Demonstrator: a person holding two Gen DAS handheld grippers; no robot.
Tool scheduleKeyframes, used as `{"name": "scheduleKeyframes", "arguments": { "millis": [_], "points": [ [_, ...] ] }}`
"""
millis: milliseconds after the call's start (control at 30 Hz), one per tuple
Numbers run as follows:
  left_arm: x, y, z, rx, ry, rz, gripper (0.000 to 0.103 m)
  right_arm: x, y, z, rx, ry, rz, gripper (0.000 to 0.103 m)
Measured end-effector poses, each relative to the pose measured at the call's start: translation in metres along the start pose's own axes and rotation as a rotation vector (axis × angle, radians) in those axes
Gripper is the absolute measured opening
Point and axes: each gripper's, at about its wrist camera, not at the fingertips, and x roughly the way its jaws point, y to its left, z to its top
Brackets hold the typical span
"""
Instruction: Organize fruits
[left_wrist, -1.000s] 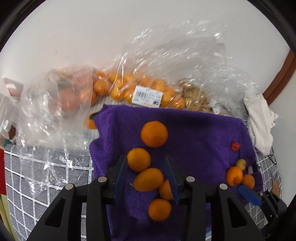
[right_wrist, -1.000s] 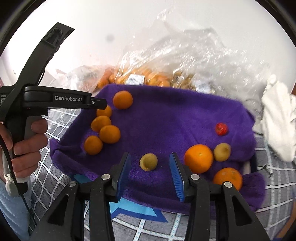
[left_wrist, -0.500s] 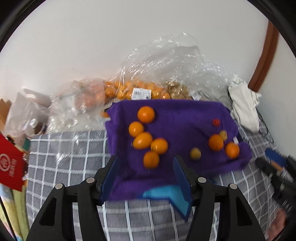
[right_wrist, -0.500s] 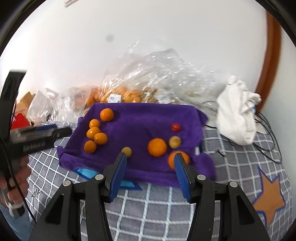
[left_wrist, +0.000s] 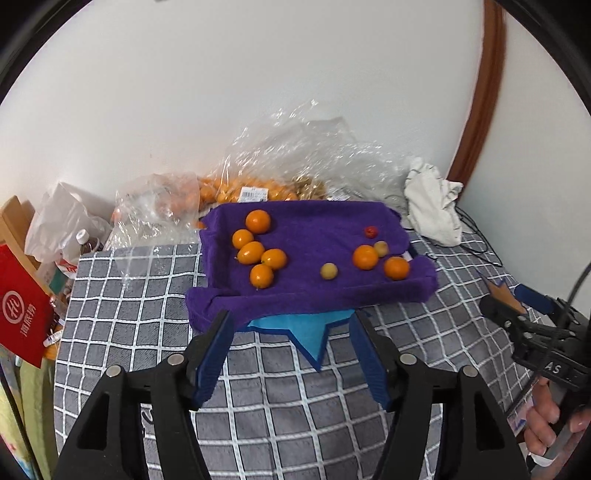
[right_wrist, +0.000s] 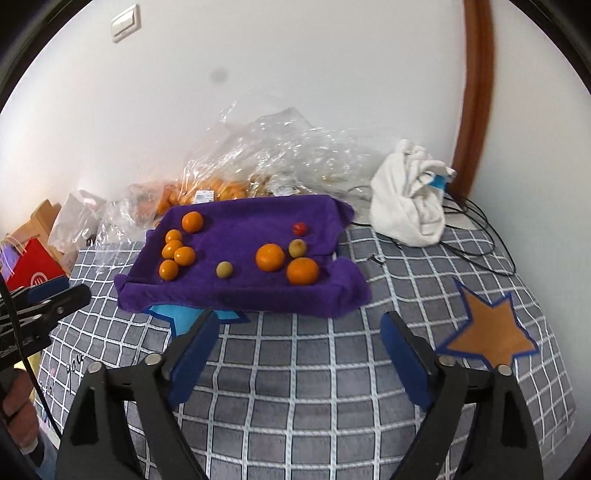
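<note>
A purple towel (left_wrist: 317, 295) (right_wrist: 240, 295) lies on the checked cloth. On its left lie several small oranges (left_wrist: 255, 253) (right_wrist: 177, 254). On its right lie two bigger oranges (left_wrist: 365, 257) (right_wrist: 270, 257), two yellow-green fruits (left_wrist: 328, 271) (right_wrist: 224, 269) and a small red fruit (left_wrist: 370, 231) (right_wrist: 299, 228). My left gripper (left_wrist: 290, 328) is open and empty, held back in front of the towel's near edge. My right gripper (right_wrist: 295, 326) is open and empty, also in front of the towel. Each gripper shows at the edge of the other's view.
Clear plastic bags with more oranges (left_wrist: 240, 190) (right_wrist: 207, 194) lie behind the towel by the wall. A white cloth (left_wrist: 434, 206) (right_wrist: 410, 206) and black cables (right_wrist: 476, 240) lie at the back right. A red bag (left_wrist: 22, 314) and a bottle (left_wrist: 86, 240) stand at the left.
Both grippers have pulled back and up from over the towel to well in front of it. Their jaws have opened wider. The fruit has not moved.
</note>
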Motion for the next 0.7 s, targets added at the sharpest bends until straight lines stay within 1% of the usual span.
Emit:
{"name": "scheduleKeyframes", "arguments": {
  "millis": [33,67,167,400,700],
  "points": [
    [-0.004,-0.002,-0.002,0.001,-0.006,0.001,0.067,-0.003,-0.002,-0.003,0.004,0.004,0.006,0.094],
    [-0.01,-0.004,-0.003,0.002,-0.015,0.004,0.07,-0.006,-0.003,-0.005,0.003,0.001,0.006,0.096],
    [-0.021,-0.009,-0.008,-0.002,-0.038,0.016,0.073,-0.016,-0.005,-0.011,-0.008,-0.009,-0.006,0.096],
    [-0.026,-0.009,-0.016,-0.023,-0.041,0.026,0.074,-0.036,-0.005,-0.018,-0.016,-0.032,-0.009,0.097],
    [-0.034,-0.01,-0.02,-0.012,-0.057,0.05,0.074,-0.044,-0.006,-0.021,-0.013,-0.043,-0.023,0.097]
  ]
}}
